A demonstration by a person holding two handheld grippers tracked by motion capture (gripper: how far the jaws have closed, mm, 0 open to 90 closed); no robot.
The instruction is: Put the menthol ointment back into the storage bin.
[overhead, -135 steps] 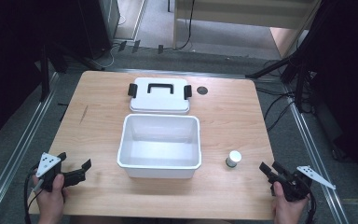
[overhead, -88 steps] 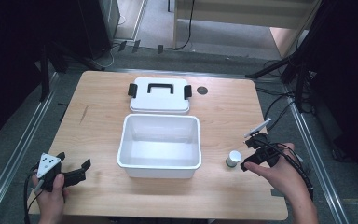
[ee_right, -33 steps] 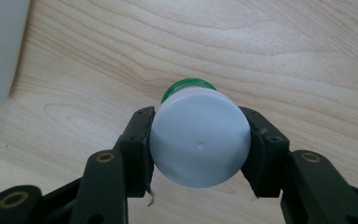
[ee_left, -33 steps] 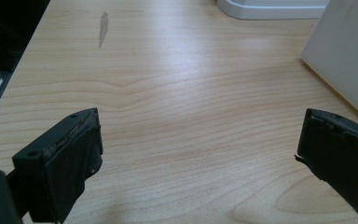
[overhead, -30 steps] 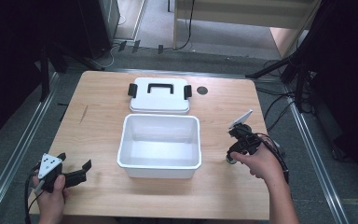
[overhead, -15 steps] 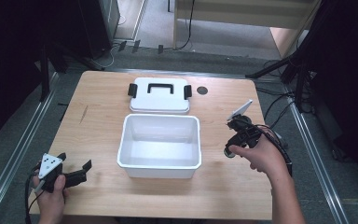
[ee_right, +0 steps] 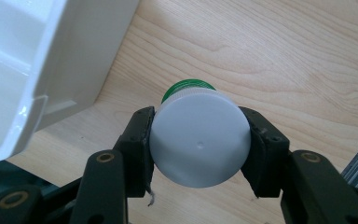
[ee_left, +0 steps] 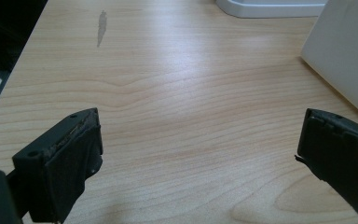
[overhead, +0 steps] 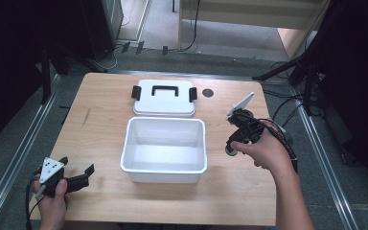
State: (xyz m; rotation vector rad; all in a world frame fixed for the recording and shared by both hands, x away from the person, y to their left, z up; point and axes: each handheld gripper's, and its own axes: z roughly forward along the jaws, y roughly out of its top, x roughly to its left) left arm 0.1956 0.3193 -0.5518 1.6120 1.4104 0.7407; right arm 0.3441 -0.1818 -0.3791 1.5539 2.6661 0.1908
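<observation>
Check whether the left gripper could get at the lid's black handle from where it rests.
Probably yes: the left gripper is open and holds nothing. The white bin stands between it and the lid, whose black handle is uncovered.

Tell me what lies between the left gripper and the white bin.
Nothing: in the high view, bare wooden table separates the open left gripper from the white bin; the left gripper view shows the same bare wood.

Lab: railed test table (overhead: 100, 103), cables (overhead: 287, 103)
</observation>
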